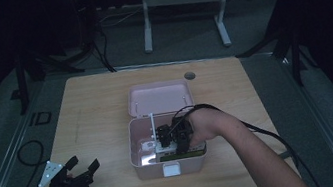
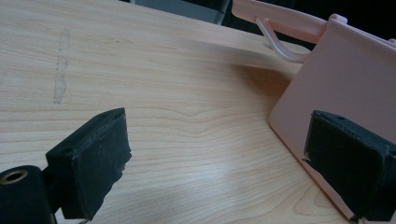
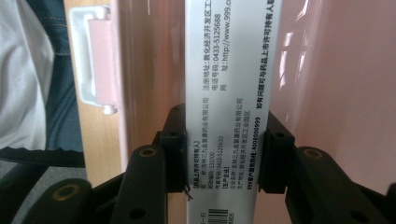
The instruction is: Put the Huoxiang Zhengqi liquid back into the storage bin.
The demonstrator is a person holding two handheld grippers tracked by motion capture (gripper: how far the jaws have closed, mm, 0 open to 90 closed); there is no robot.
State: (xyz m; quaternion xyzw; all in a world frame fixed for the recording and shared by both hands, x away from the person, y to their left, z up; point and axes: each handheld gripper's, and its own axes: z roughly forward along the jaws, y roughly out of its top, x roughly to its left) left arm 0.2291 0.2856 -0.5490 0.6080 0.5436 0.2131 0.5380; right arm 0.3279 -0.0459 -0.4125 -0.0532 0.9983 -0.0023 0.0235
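The right gripper (image 1: 173,135) is down inside the open pink box (image 1: 134,144), and its jaws are clamped on a slim white medicine carton (image 3: 231,70). In the right gripper view the carton runs straight up out of the jaws, printed face showing, with one black pad pressed flat against each long edge. Just to one side of the gripper are the box wall and its white latch (image 3: 95,60); pink plastic rises close on the other side too. From above, something green and other packs lie in the box beneath the gripper, too dim to make out.

The carton looks like thin cardboard: light, probably hollow around its contents, and smooth enough to slide. I'd judge it will dent if squeezed hard, so a gentle pinch across the narrow width, near the end as now, seems the right hold. It sits tight to the walls, so it could snag.

The left gripper (image 1: 78,173) rests well off to the side on the wooden table (image 2: 163,93), jaws spread apart with nothing between them, the box's outer wall just past one pad.
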